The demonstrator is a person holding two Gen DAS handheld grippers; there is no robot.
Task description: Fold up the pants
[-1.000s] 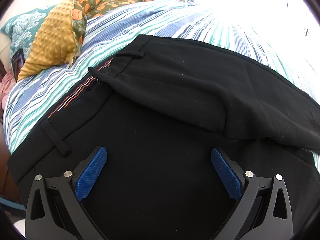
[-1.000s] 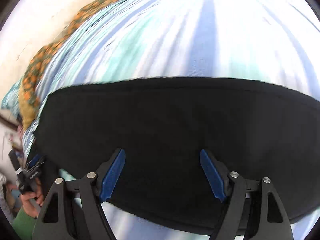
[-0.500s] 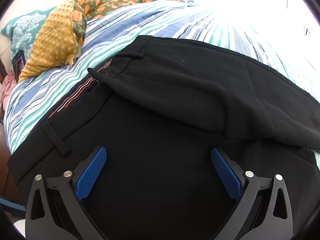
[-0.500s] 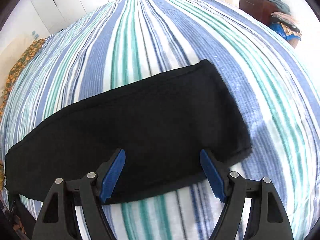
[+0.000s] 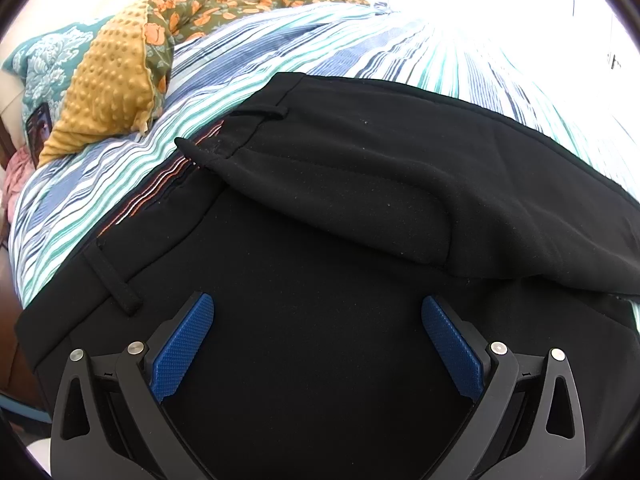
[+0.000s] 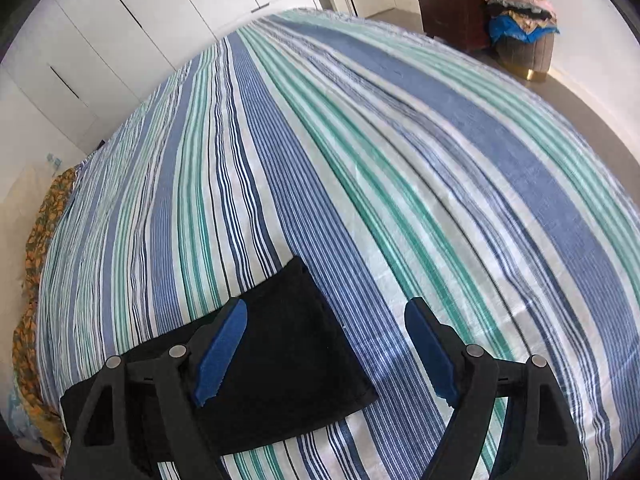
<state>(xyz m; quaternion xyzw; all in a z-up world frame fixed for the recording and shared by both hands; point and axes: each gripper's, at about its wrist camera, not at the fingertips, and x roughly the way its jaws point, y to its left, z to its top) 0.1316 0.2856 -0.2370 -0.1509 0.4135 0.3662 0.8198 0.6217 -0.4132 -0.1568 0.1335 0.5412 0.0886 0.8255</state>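
Black pants (image 5: 328, 240) lie on a striped bed (image 5: 280, 40), one leg folded over the other, waistband and belt loops toward the left. My left gripper (image 5: 316, 336) is open and empty, hovering over the pants' seat area. In the right wrist view the leg hem end of the pants (image 6: 288, 352) lies flat at the lower left. My right gripper (image 6: 326, 348) is open and empty above the hem's right edge, its left blue finger (image 6: 220, 352) over the black cloth, its right finger (image 6: 430, 352) over the striped sheet (image 6: 360, 160).
A mustard dotted cushion (image 5: 104, 84), floral blanket (image 5: 208, 4) and teal pillow (image 5: 40, 56) lie at the bed's head. White wardrobe doors (image 6: 140, 20) stand beyond the bed. A dark wooden cabinet (image 6: 452, 0) and a stool piled with clothes (image 6: 520, 28) stand on the floor at the right.
My right gripper has swung to the right along the pants leg to its hem end, and more bed and room now show. The left gripper has stayed still.
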